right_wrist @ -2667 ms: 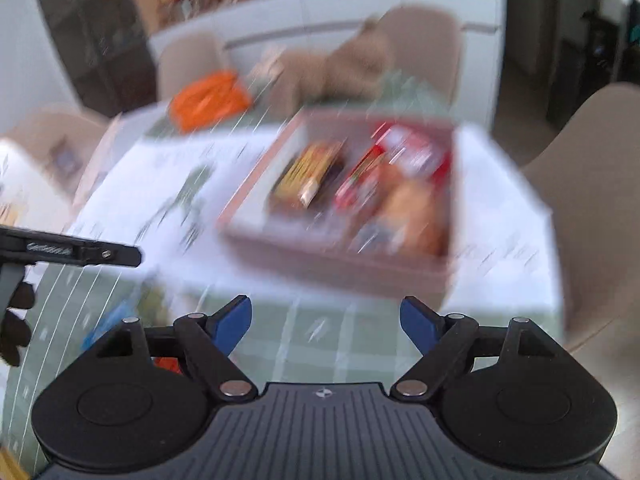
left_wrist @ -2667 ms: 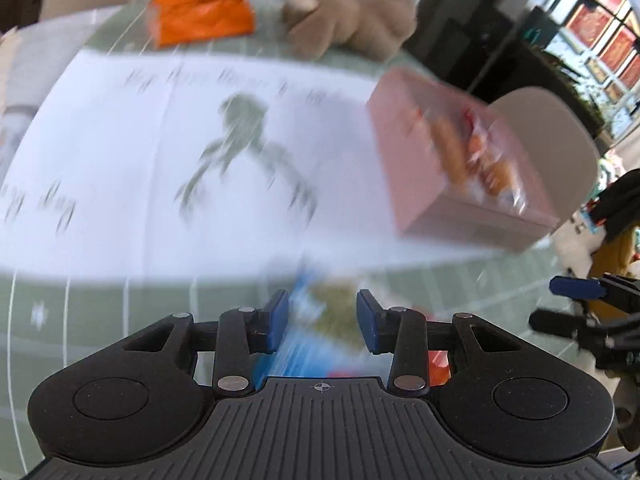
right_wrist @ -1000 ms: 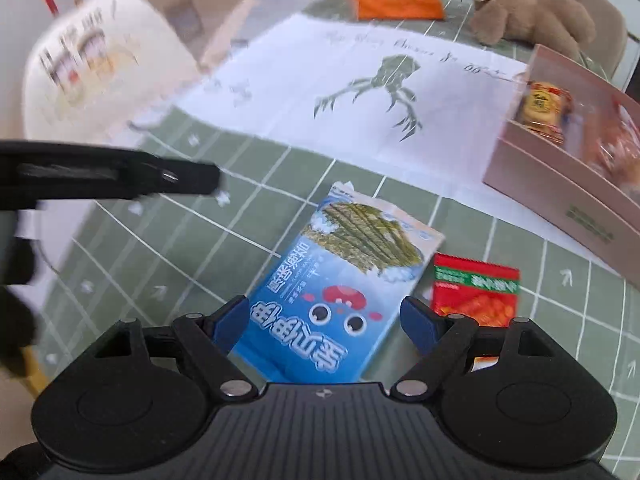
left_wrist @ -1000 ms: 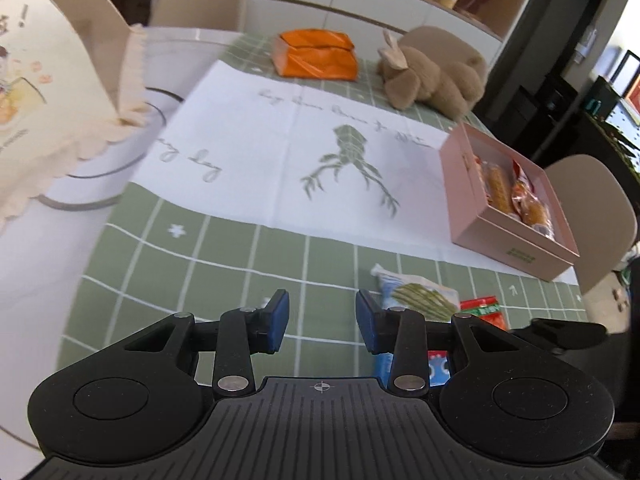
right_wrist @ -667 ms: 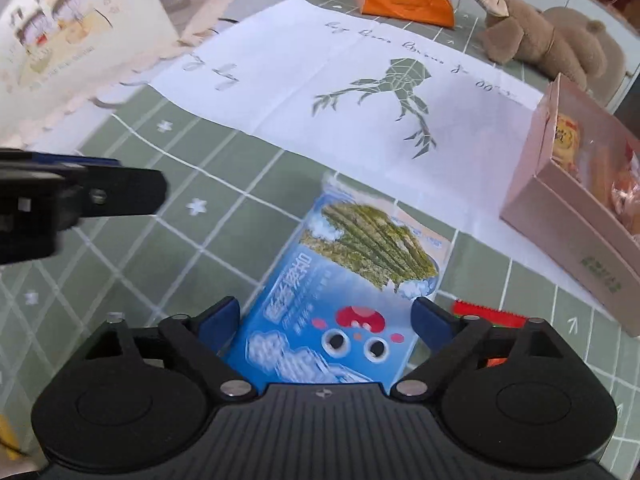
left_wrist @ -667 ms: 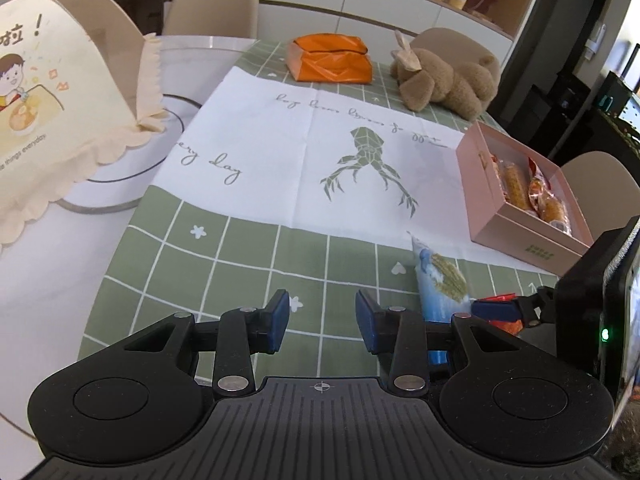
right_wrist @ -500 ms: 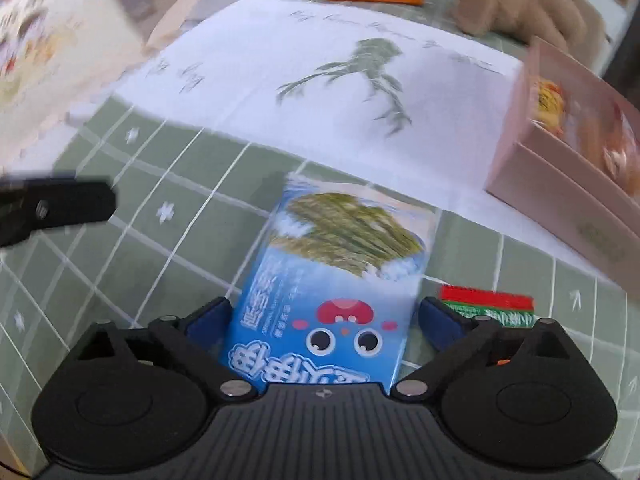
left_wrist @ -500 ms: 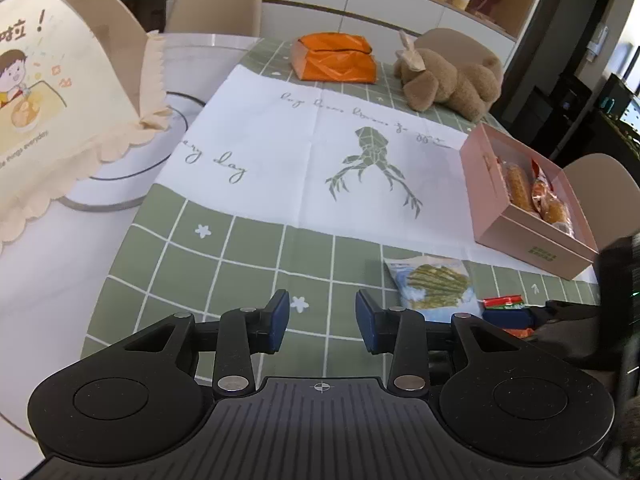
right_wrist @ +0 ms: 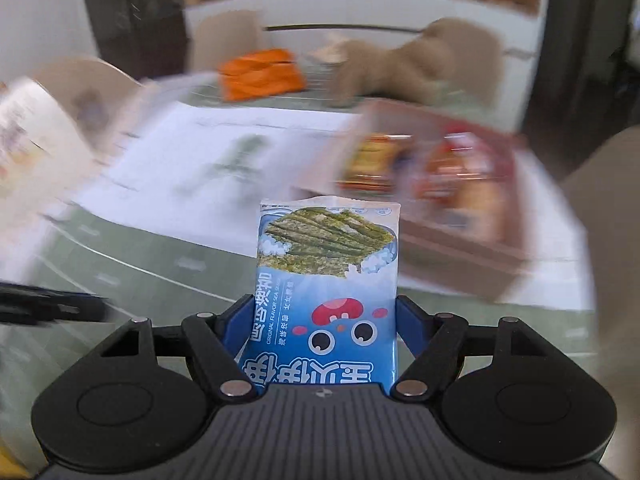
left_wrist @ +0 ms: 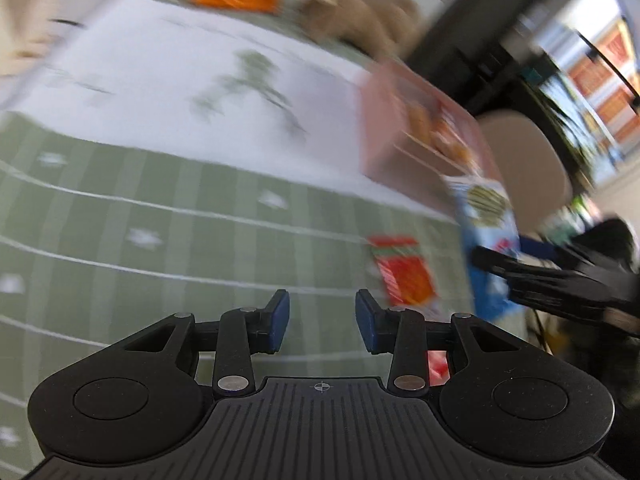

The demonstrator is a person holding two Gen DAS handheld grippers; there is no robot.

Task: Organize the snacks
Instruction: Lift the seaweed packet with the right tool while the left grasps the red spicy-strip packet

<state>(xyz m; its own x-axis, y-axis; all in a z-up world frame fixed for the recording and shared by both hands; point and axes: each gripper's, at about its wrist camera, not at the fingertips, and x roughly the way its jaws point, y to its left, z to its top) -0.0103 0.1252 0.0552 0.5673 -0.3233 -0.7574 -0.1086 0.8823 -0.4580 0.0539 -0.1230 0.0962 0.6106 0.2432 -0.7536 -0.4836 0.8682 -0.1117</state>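
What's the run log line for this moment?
right hand-held gripper: closing on seaweed pack | left hand-held gripper: open, empty | pink box: ahead

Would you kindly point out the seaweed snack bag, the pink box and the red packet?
seaweed snack bag (right_wrist: 326, 276): right wrist view, printed front.
pink box (left_wrist: 380, 120): left wrist view, near side wall.
red packet (left_wrist: 404, 274): left wrist view, centre.

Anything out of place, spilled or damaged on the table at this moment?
One red snack packet lies loose on the green checked cloth, outside the pink box that holds the other snacks. The right gripper is closing on the blue seaweed packet. Nothing looks spilled or torn.
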